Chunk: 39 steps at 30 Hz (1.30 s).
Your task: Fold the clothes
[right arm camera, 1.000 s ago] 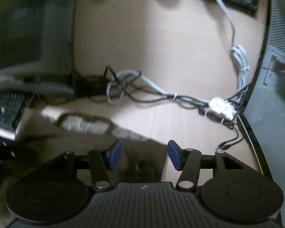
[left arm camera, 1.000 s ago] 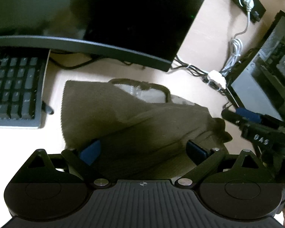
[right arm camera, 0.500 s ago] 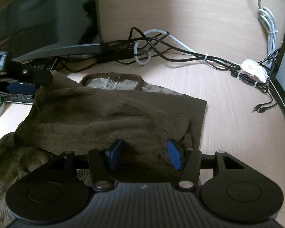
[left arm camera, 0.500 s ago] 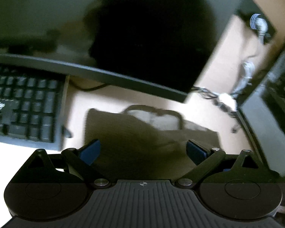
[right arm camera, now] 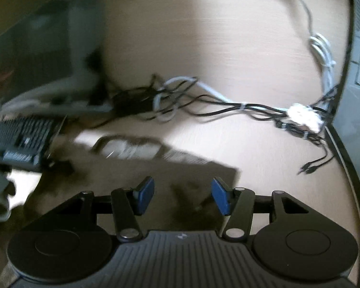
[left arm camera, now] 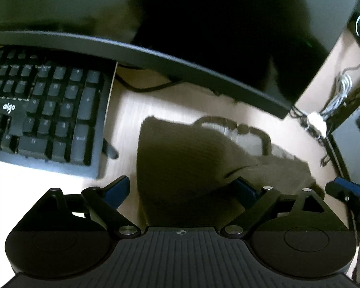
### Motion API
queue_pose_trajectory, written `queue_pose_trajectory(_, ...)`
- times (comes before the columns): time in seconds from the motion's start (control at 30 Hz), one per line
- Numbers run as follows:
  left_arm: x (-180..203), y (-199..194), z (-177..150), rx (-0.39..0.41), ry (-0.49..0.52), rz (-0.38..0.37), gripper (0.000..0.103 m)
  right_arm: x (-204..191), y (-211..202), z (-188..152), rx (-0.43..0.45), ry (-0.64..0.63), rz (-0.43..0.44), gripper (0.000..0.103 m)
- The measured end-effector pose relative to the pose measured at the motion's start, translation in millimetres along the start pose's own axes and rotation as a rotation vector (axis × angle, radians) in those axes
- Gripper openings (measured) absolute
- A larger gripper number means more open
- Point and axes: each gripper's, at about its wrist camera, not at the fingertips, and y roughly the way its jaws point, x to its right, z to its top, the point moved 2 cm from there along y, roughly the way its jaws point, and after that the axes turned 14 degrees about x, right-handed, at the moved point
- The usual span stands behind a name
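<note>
Brown knitted sweater (left arm camera: pixel 180 158) lies on our pale wooden desk (left arm camera: pixel 124 110), beside the black keyboard (left arm camera: pixel 43 110), one flap laid over its middle. Our left gripper (left arm camera: pixel 180 189) gapes wide, holding nothing. From the right, our right gripper (right arm camera: pixel 183 195) also gapes over it. We think more folds remain.

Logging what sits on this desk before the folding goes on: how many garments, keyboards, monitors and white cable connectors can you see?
Brown knit sweater: 1
Black keyboard: 1
Monitor: 1
White cable connector: 1
Total: 4
</note>
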Motion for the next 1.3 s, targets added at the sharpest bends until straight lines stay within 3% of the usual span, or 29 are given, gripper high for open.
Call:
queue_pose_trajectory(0.3, -10, 26, 17, -0.001, -0.097, -0.003, 0.087, 59, 74, -8, -0.138, 0.260, -0.056, 0.054)
queue_pose_trajectory(0.33, -11, 29, 17, -0.002, -0.098, 0.001, 0.079, 59, 80, -10, -0.143, 0.271, -0.052, 0.054)
queue_pose_trajectory(0.37, -10, 32, 16, -0.006, -0.091, 0.005, 0.063, 55, 83, -11, -0.135, 0.260, -0.040, 0.052)
queue_pose_trajectory(0.4, -8, 34, 15, -0.010, -0.073, 0.007, 0.053, 50, 86, -11, -0.134, 0.248, -0.024, 0.032)
queue_pose_trajectory(0.43, -7, 35, 15, -0.013, -0.051, 0.011, 0.034, 43, 88, -11, -0.146, 0.237, -0.003, 0.018)
queue_pose_trajectory(0.47, -6, 35, 14, -0.016, -0.039, 0.012, 0.021, 37, 89, -10, -0.158, 0.228, 0.011, 0.011)
queue_pose_trajectory(0.57, -5, 10, 18, 0.017, -0.032, -0.038, 0.016, 25, 64, 1, -0.113, 0.169, 0.040, 0.008)
queue_pose_trajectory(0.7, 4, -60, 17, 0.090, 0.040, -0.163, 0.015, 21, -9, 25, -0.016, 0.135, 0.106, 0.006)
queue_pose_trajectory(0.77, 5, -93, 5, 0.100, 0.072, -0.212, 0.015, 16, -53, 25, -0.011, 0.101, 0.133, 0.005)
queue_pose_trajectory(0.9, -10, -136, -38, 0.053, 0.105, -0.229, 0.015, 3, -112, -14, -0.102, 0.053, 0.138, 0.004)
queue_pose_trajectory(1.0, -29, -148, -68, -0.021, 0.103, -0.231, 0.017, -6, -126, -63, -0.227, 0.076, 0.084, 0.005)
queue_pose_trajectory(1.1, -42, -161, -88, -0.079, 0.124, -0.254, 0.020, -12, -132, -98, -0.295, 0.072, 0.033, 0.005)
queue_pose_trajectory(1.13, -44, -169, -90, -0.089, 0.140, -0.268, 0.023, -12, -135, -103, -0.308, 0.070, 0.030, 0.005)
queue_pose_trajectory(1.2, -51, -184, -91, -0.102, 0.145, -0.307, 0.040, -9, -148, -103, -0.304, 0.066, 0.032, 0.009)
queue_pose_trajectory(1.23, -56, -190, -90, -0.104, 0.127, -0.329, 0.057, -6, -155, -100, -0.295, 0.064, 0.036, 0.013)
queue_pose_trajectory(1.3, -61, -187, -85, -0.109, 0.058, -0.347, 0.067, 1, -168, -92, -0.260, 0.067, 0.035, 0.040)
